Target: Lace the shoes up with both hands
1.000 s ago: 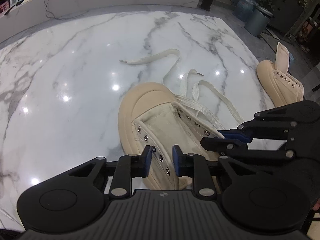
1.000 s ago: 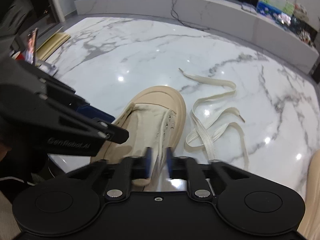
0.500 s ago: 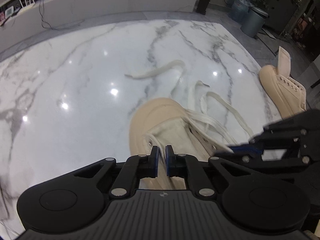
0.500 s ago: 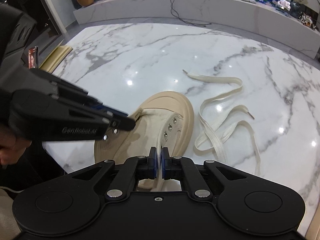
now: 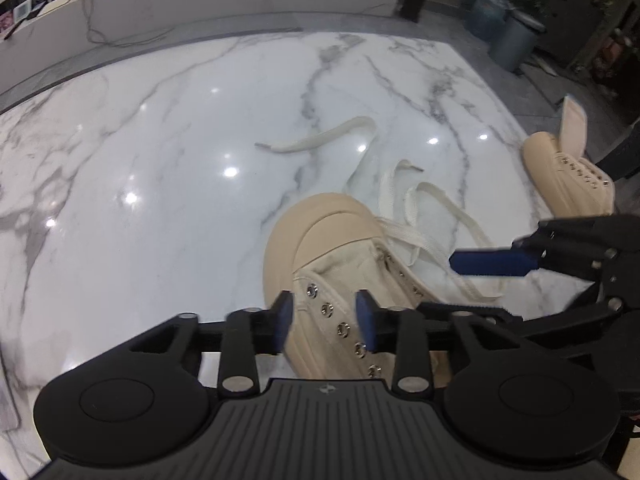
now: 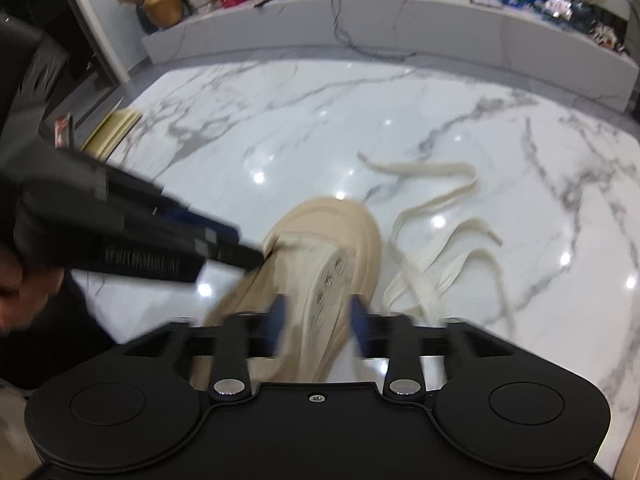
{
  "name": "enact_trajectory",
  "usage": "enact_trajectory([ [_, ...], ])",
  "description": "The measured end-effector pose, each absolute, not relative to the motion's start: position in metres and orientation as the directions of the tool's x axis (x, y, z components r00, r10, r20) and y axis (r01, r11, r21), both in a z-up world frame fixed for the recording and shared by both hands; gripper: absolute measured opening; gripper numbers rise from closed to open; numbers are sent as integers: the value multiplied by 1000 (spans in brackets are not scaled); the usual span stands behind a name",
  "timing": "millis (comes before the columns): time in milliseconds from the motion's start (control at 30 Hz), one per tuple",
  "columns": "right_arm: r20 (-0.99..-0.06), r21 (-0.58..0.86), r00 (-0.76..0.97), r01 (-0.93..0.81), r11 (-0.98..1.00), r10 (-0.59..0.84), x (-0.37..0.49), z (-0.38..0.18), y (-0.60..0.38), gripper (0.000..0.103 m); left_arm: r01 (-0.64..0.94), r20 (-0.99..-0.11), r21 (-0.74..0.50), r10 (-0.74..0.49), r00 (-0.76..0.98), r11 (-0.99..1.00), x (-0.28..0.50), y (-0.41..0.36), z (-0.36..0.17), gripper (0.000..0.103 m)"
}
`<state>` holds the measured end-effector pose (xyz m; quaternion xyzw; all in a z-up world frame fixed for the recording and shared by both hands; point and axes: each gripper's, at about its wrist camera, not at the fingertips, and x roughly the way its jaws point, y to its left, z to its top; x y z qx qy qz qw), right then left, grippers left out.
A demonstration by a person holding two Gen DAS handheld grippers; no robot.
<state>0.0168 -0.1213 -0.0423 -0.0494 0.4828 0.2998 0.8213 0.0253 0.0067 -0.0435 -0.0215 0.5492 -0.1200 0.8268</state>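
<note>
Left gripper (image 5: 324,322): jaws now spread wide with nothing between the pads; half a second ago they were nearly shut over the near eyelet flap.
Right gripper (image 6: 316,322): jaws likewise parted and empty; half a second ago they were pinched on a strip of lace or flap edge. The view is blurred, so the tool is in motion.
Shoe (image 5: 340,264): beige high-top on the desk, toe pointing away from both sets of jaws, its eyelet row lying in the gap of the left jaws but free of the pads.
Lace (image 5: 432,216): cream flat lace, threaded only through the holes nearest the toe as far as can be seen; its two long ends trail loose on the desk beyond and right of the left jaws.
Upper eyelets (image 5: 342,329): bare metal rings, no lace through them.
Second shoe (image 5: 568,180): far right of the left jaws, apart, eyelets bare.
Change: both tools have let go together.
Meaning: judged a release between grips; lacing stands low on the shoe, many holes remaining.
</note>
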Motion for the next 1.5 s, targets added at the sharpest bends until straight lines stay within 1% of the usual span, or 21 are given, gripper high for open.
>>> enact_trajectory([
  [100,-836,178,354,-549,816,421,20,-45,-115,43,167,-906,-182,-232,353,969,24,3,-40,38],
  [167,-849,145,352,-560,815,393,18,-50,-111,42,176,-903,-194,-245,352,965,23,1,-37,42],
  [267,-855,148,338,-569,809,394,14,-54,-114,39,176,-918,-138,-192,346,975,24,-5,-42,42],
  [333,-854,165,329,-564,809,404,12,-56,-118,35,168,-928,-122,-172,330,978,26,-6,-48,41],
  [367,-854,171,327,-559,811,405,12,-56,-120,34,164,-932,-120,-168,321,979,27,-7,-52,39],
  [400,-855,172,327,-553,815,403,11,-58,-121,30,161,-936,-120,-166,311,980,28,-7,-56,34],
  [467,-853,185,322,-548,816,410,12,-60,-122,25,158,-940,-120,-164,298,980,29,-8,-62,29],
  [533,-852,199,317,-542,817,417,12,-61,-122,11,162,-941,-112,-157,299,980,29,-9,-66,21],
  [633,-849,216,311,-534,818,427,12,-64,-122,6,177,-941,-83,-136,310,981,27,-11,-68,11],
  [700,-849,211,315,-534,819,425,11,-63,-121,5,183,-938,-71,-128,322,981,24,-9,-68,6],
  [1000,-847,180,334,-551,815,413,10,-56,-112,5,183,-920,-55,-121,372,982,29,-7,-54,4],
  [1333,-842,165,339,-579,798,420,17,-46,-120,5,204,-915,-71,-145,377,976,37,-9,-52,4],
  [1400,-841,162,340,-585,795,421,19,-43,-121,5,204,-915,-69,-144,378,977,37,-8,-52,5],
  [1500,-839,157,341,-593,790,423,21,-40,-124,5,202,-907,-106,-178,381,974,38,-2,-48,8],
])
